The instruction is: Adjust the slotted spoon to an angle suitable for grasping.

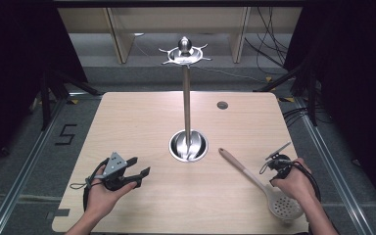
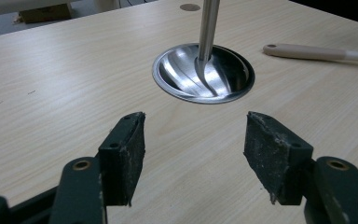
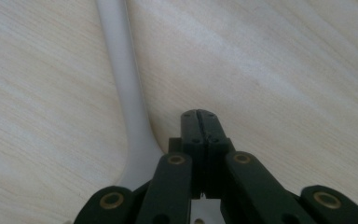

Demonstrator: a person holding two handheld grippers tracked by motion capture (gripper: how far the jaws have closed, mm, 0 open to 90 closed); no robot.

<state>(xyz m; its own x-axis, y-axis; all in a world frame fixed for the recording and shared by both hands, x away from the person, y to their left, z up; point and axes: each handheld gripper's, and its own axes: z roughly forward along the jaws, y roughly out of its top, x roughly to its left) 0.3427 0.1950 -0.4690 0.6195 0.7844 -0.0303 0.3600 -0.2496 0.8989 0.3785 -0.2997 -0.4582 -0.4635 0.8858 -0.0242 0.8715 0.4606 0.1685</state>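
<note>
A slotted spoon [image 1: 248, 173] lies on the wooden table [image 1: 142, 117] at the right, its tan handle pointing at the metal stand [image 1: 187, 105] and its white perforated head by the front edge. My right gripper [image 1: 277, 164] hovers just above the spoon's neck, its jaws shut with nothing between them; in the right gripper view the white handle [image 3: 126, 84] runs past the left side of the shut gripper [image 3: 199, 117]. My left gripper [image 1: 141, 165] rests at the front left, open and empty. The left gripper view shows this gripper [image 2: 196, 135] facing the stand's round base [image 2: 235, 88], with the spoon's handle [image 2: 307, 51] to its right.
The stand is a tall steel pole rising from a dished base [image 1: 176, 147] at the table's middle, topped by a ring of hooks [image 1: 185, 54]. A small round grommet [image 1: 222, 105] sits farther back. Shelving and cables lie beyond the table.
</note>
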